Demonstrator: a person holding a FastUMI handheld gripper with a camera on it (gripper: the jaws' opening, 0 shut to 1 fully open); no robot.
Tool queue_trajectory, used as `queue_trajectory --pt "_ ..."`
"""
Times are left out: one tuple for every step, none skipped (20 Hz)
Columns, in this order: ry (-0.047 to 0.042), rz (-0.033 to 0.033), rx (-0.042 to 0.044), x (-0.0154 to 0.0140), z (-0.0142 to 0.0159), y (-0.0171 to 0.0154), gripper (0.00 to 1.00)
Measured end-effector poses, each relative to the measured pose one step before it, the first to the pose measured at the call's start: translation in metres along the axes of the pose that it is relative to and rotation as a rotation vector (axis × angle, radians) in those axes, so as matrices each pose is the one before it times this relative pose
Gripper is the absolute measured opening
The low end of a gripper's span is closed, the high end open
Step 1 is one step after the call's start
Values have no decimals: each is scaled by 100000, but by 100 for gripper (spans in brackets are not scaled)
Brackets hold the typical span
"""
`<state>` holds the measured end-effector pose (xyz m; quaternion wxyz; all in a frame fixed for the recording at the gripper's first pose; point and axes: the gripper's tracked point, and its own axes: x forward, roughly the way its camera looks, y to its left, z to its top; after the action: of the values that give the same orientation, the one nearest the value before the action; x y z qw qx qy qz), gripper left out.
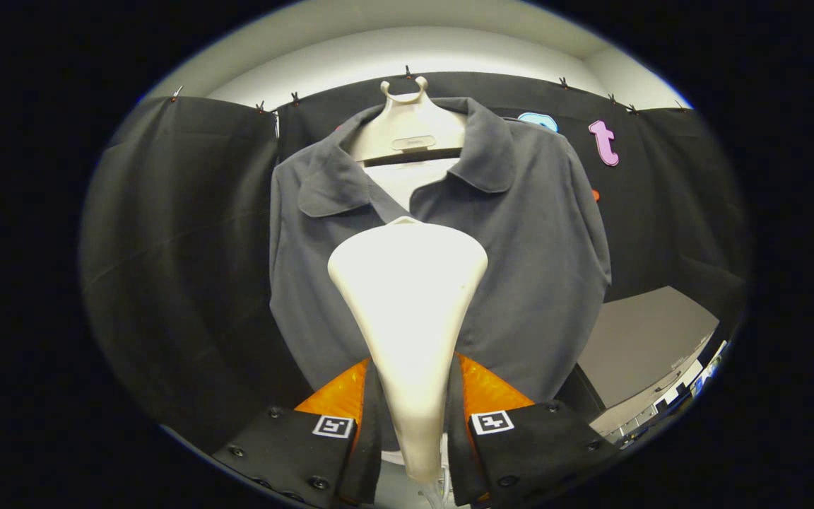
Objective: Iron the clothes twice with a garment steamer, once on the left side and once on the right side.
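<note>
The gripper (410,396) clamps the handle of the white plastic garment steamer (407,283), its head raised against the chest of the dark grey collared shirt (534,254) on the white hanger (407,127), apparently ready for a pass.

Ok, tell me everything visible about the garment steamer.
The garment steamer is a cream, smooth, plastic-looking head: wide and rounded at the top, narrowing to a slim neck below. It stands upright between the fingers of the gripper, which press on its neck from both sides. Its wide end is in front of the chest of the grey polo shirt, just under the collar opening; contact cannot be told.
</note>
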<state>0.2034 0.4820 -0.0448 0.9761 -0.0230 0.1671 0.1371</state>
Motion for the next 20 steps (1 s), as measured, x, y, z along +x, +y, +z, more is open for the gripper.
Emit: queue_trajectory --pt "-317 885 -442 417 341 809 47" --pt "-150 617 -193 594 338 655 46" --pt "322 788 178 643 159 561 46" --pt "317 829 160 523 -37 561 47" --pt "63 594 55 700 138 524 47" --pt "335 269 -541 629 63 375 47" --pt "198 104 -613 556 -19 292 47" --pt "125 367 -705 665 -174 319 47" --pt "547 122 -904 795 -183 222 47" --pt "689 -327 -578 707 -313 67 46" --pt "822 59 -417 600 -380 18 47" --pt "851 182 451 507 -424 78 47" --pt "-586 -111 382 419 -82 -116 47" --pt "-143 -176 -1085 21 -320 -37 47" --pt "281 -313 -1581 -20 -373 15 47" --pt "356 -67 -962 140 -346 26 47" --pt "381 301 -243 180 -398 -5 47" --pt "805 359 209 244 -434 176 47" --pt "1103 285 395 226 -612 48 47" --pt "1061 173 337 191 -500 12 47"
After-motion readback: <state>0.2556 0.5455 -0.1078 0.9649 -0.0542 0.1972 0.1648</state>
